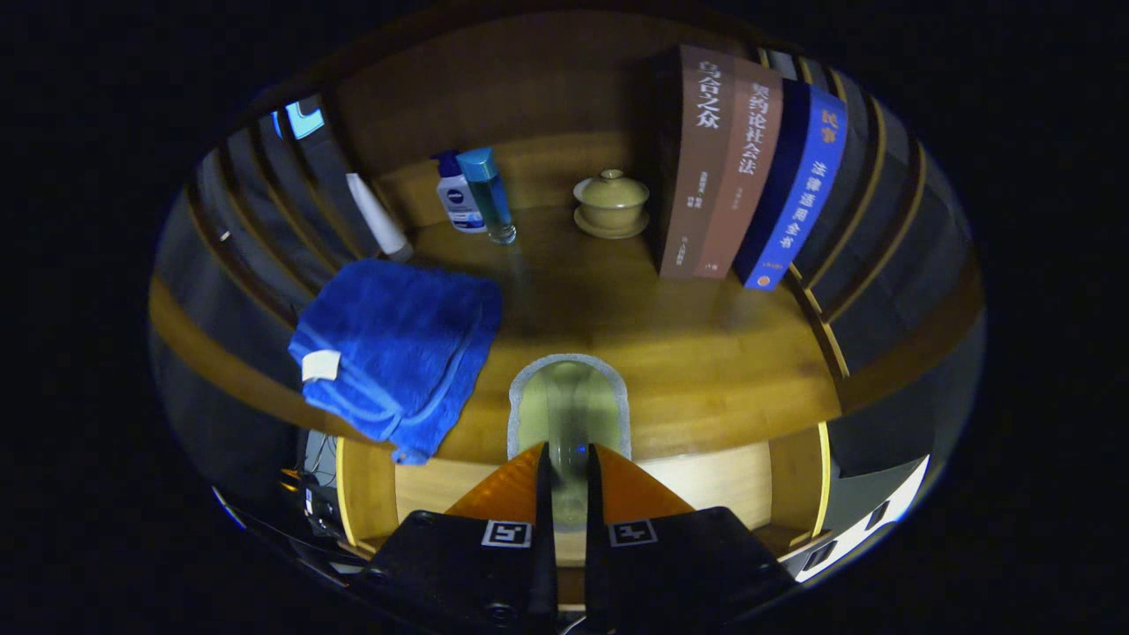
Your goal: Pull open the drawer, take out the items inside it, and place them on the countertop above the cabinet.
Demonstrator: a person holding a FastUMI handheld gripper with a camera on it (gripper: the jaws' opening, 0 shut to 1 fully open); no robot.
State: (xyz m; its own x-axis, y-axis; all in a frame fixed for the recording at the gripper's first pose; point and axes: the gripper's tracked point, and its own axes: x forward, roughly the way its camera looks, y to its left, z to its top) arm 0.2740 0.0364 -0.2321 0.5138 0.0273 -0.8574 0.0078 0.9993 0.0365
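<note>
Gripper [564,459] with its two fingers drawn close together, clamped on the near end of a flat, rounded sponge pad [569,406] with a pale green face and a grey border; both fingers appear to press on it, one from each side. The pad juts forward from the fingertips and hangs over the front edge of the wooden countertop [706,353], with the open drawer [714,489] visible below and behind it, its pale floor showing on either side of the fingers. Judged from its look, the pad is light, soft and compressible, unlikely to slip or break; a pinch across its thin edge, as here, should hold it, though it may droop or flex. To the left of the fingers a folded blue towel [392,348] lies on the countertop, one corner hanging over the front edge. Beyond, toward the back panel, stand a white tube [377,214], a white-and-blue bottle [459,198] and a slim teal bottle [488,190] just beside it, then a lidded ceramic cup [611,203] on its saucer, and three upright books [750,168] leaning together at the right. Open room lies on the bare wood straight ahead, between towel and books; slatted side walls bound the counter on both flanks.
</note>
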